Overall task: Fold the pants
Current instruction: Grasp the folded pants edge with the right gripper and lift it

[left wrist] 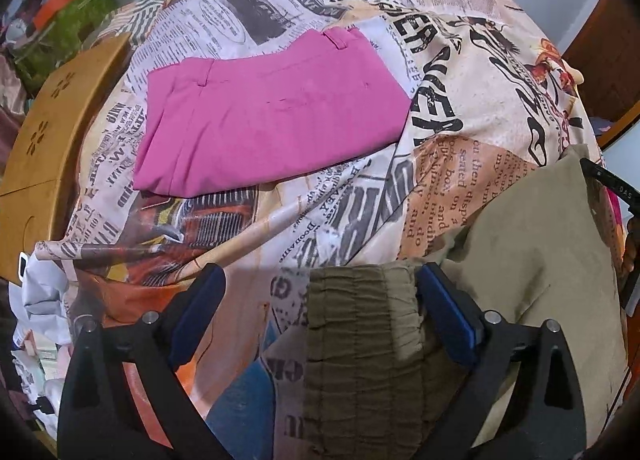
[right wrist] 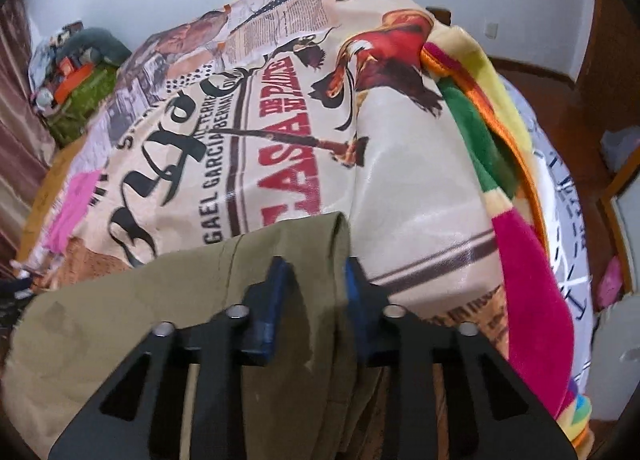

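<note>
Olive-khaki pants [left wrist: 540, 260] lie on the printed bedspread at the near right. Their gathered elastic waistband [left wrist: 360, 320] runs between the fingers of my left gripper [left wrist: 320, 280], which is open wide. Its right pad sits against the waistband's edge and the left pad stands clear of it. In the right wrist view the same pants [right wrist: 140, 300] spread to the lower left. My right gripper [right wrist: 316, 268] is shut on a raised fold at their far corner. A pair of pink pants [left wrist: 272, 112], folded flat, lies farther back on the bed and shows as a pink patch [right wrist: 76, 200] at the left.
The bedspread [left wrist: 460, 60] is rumpled, with a rolled ridge across the near left. A wooden lap table [left wrist: 40, 140] stands at the bed's left edge, with clutter [left wrist: 68, 12] behind it. A striped fleece blanket [right wrist: 480, 140] lies along the bed's right side.
</note>
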{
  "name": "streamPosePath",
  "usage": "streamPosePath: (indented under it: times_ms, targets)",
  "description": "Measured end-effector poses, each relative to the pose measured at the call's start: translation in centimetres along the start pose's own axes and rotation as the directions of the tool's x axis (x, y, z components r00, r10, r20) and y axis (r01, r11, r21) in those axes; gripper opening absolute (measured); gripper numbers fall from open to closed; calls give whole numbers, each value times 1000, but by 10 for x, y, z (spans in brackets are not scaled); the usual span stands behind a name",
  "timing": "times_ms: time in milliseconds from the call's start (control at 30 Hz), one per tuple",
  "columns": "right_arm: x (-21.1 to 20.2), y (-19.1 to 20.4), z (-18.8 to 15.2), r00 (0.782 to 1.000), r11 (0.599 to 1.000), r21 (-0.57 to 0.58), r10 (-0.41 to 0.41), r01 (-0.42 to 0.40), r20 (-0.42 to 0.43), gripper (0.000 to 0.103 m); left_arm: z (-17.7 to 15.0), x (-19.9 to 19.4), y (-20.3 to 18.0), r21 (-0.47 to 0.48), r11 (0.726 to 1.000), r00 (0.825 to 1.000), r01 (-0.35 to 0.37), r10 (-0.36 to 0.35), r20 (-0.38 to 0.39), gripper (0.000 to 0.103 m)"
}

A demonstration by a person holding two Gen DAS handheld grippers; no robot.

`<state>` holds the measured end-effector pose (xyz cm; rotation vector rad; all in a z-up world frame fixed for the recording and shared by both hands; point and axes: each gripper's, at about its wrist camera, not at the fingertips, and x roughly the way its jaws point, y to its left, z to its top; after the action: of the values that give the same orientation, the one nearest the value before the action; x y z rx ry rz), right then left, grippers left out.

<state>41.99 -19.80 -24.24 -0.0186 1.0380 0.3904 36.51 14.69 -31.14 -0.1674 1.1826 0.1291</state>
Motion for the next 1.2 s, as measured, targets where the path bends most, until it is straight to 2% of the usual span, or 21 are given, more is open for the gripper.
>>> streamPosePath:
  times_ms: [33,167,433,533,600,700,867,933,967,1000,1100,1200]
  targets:
    - [-1,0,0,1000,1000,-10,-5,5,1,9,-1,-2,0,3,1000,1000,-4,4,10,98]
    - [-5,6,1,994,991,-78,-108,110,29,6,-6,-7,-2,27,999,998,-41,39,50,98]
    - [-4,13,6,989,985,-79,-151,150,-1,7,-7,-16,-12,85,987,987,-139,132,87,98]
    - [-20,18,7,992,989,-78,-125,124,-20,9,-8,-28,-16,114,977,979,-180,167,114,97]
    - [-34,23,6,995,993,-80,-95,92,-28,25,-8,-36,-19,124,976,978,-181,165,125,97]
    - [-57,34,0,999,995,-87,-50,50,2,42,-8,-51,-24,129,979,979,-161,142,146,97]
    - [-89,62,-7,998,993,-104,63,-61,13,44,-4,-78,-38,138,984,978,-116,89,191,98]
    - [-96,74,-10,994,989,-107,105,-102,15,54,-2,-85,-46,147,985,979,-85,55,194,98]
    - [-99,81,-12,991,986,-104,131,-128,20,66,-1,-86,-50,151,986,981,-71,41,192,98]
    - [-100,85,-15,988,984,-105,150,-147,23,73,0,-87,-53,154,986,982,-57,27,187,98]
    - [-97,107,-27,977,970,-117,212,-212,-12,74,2,-83,-62,164,986,985,-36,8,170,99]
    - [-78,128,-39,971,962,-138,228,-237,-76,74,1,-74,-70,176,984,991,-19,-5,135,99]
